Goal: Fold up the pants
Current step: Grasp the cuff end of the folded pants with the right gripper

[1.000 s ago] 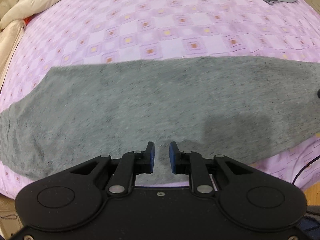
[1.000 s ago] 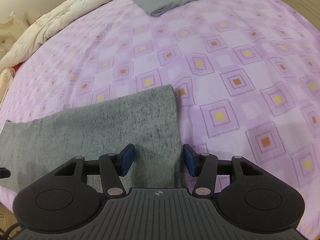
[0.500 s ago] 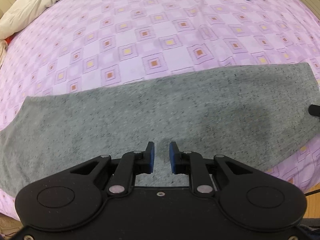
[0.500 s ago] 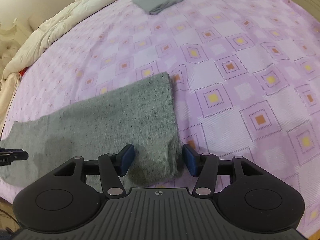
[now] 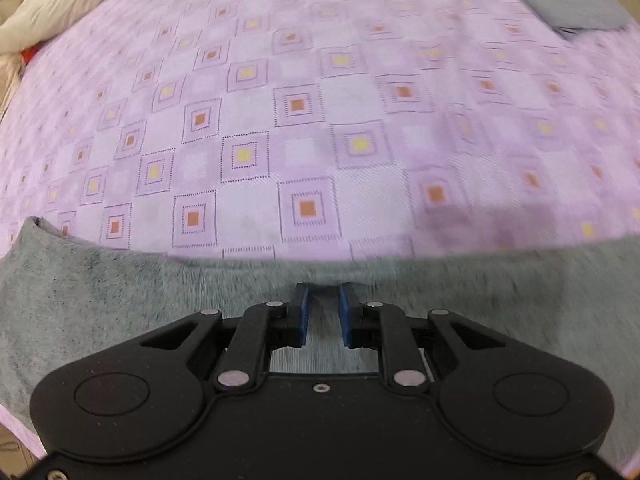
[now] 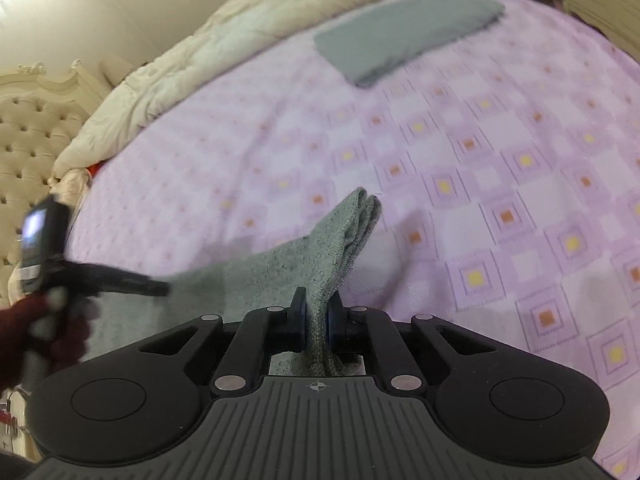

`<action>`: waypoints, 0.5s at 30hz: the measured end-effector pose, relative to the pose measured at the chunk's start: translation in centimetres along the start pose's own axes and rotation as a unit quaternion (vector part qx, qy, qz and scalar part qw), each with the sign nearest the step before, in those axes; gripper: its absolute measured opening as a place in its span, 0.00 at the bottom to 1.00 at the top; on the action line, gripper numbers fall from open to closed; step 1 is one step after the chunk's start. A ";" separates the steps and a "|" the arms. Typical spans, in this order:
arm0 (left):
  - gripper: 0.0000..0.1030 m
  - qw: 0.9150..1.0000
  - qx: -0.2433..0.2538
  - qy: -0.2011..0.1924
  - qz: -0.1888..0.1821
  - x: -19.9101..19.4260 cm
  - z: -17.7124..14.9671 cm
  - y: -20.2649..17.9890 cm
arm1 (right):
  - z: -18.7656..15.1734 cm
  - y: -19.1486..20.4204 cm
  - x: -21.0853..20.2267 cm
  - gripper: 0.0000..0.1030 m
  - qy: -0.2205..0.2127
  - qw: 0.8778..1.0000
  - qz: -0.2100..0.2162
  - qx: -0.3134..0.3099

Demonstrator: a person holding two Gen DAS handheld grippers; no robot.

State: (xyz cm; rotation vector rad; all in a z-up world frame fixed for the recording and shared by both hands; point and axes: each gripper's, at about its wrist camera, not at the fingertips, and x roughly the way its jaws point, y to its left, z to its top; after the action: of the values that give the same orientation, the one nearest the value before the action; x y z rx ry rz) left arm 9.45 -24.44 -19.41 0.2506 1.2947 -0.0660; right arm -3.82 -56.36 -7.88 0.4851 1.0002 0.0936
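since the earlier frames the right gripper (image 6: 317, 316) has been closing its jaws, and they are now pinching a bunched end of the grey pants (image 6: 320, 256), with cloth plainly sandwiched between the blue pads. that end, which was lying flat on the bed, is now rising off the purple bedsheet (image 6: 500, 184), its corner standing up in a peak above the gripper. in the left wrist view the scene has shifted as well: the far edge of the pants (image 5: 120, 300) is now sitting much closer to the left gripper (image 5: 323, 316), which is hanging over the cloth near that edge.

the left gripper's jaws are standing narrowly apart; cloth is showing in the gap, but the blur is making it impossible to tell whether the pads are pressing on it or only hovering. in the right wrist view the left gripper is appearing at the left, held by a hand in a dark red sleeve (image 6: 24, 332), its tip reaching over the pants.

the rest of the pants is lying stretched along the near side of the bed. another folded grey garment (image 6: 404, 36) is resting well apart, towards the cream duvet (image 6: 224, 48).

my reading is that the fold is just beginning: one end is gripped and lifting, probably to be carried across to the other end, and nothing is doubled over yet.
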 end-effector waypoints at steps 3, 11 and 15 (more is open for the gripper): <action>0.23 0.999 0.024 -0.012 0.017 0.5 0.9 -0.9 | 0.4 0.8 -0.2 0.09 -0.005 1.000 0.002 -0.007; 0.26 0.999 0.007 -0.038 -0.016 -3.6 -1.4 -0.1 | 0.4 1.7 -0.2 0.09 -0.003 1.000 -0.008 -0.016; 0.26 0.999 0.024 -0.005 -0.038 -4.4 -6.3 0.1 | 0.5 2.2 -0.1 0.09 -0.005 1.000 -0.012 -0.012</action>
State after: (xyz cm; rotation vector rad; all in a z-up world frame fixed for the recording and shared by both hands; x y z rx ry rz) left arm 2.35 -23.34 -16.71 0.2423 1.2930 -0.1639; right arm -3.14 -54.61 -6.63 0.4506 0.9945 0.0823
